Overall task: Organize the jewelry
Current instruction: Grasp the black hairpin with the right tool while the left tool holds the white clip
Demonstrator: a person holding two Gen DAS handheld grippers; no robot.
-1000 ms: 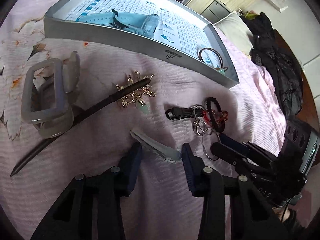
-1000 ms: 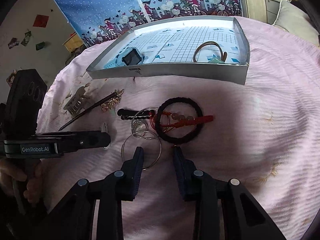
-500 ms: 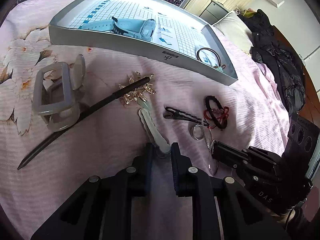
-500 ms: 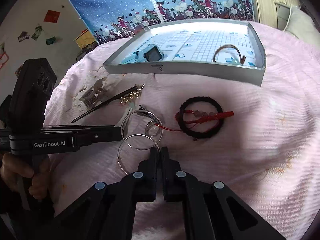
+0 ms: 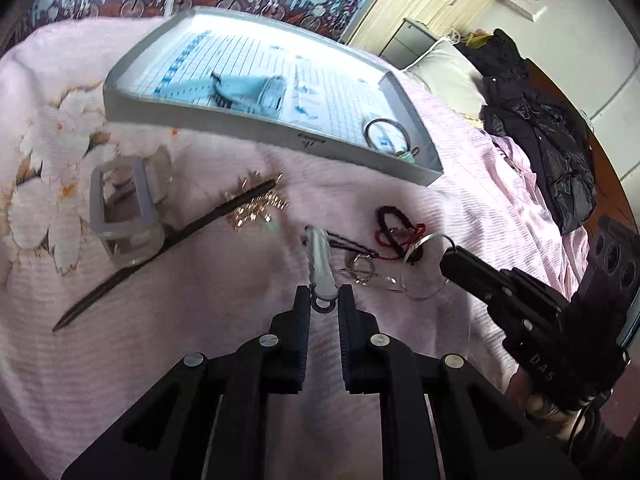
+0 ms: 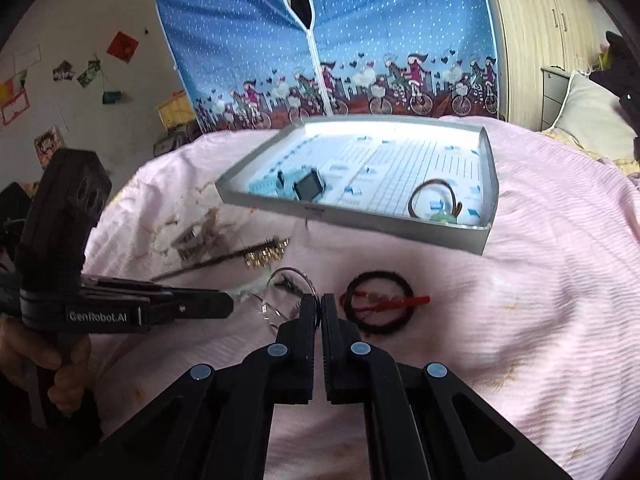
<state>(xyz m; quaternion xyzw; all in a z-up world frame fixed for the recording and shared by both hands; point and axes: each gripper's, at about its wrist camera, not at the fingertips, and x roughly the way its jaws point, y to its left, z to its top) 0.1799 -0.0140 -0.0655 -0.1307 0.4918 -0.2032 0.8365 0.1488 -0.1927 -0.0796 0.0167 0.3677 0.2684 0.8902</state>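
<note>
1. Presently, a pale grey hair clip (image 5: 319, 265) is pinched at its near end by the left gripper (image 5: 324, 300), whose jaws are closed to a narrow gap around it; the clip's long axis runs straight ahead from the fingertips, toward the tray.
2. A thin silver hoop (image 6: 293, 280) is clamped by the right gripper (image 6: 319, 305), its jaws drawn almost together on the rim; linked rings appear to trail from it toward the bedspread, though blur hides how many.
3. The grey tray (image 5: 256, 130) lies ahead of both grippers on the pink bedspread (image 6: 520, 300). A light-blue watch (image 5: 248, 94) and a brown hair tie (image 6: 434, 196) are already held in it.
4. The tray's near wall must be cleared by each load. The left gripper is judged nearer the watch end, the right nearer the hair-tie corner.
5. Left on the bedspread are a black bracelet with red cord (image 6: 380, 304), a dark hair stick (image 5: 168, 252) with gold ornament, and a translucent claw clip (image 5: 124, 208).
6. The dangling rings may snag the bracelet's cord just beside them.
</note>
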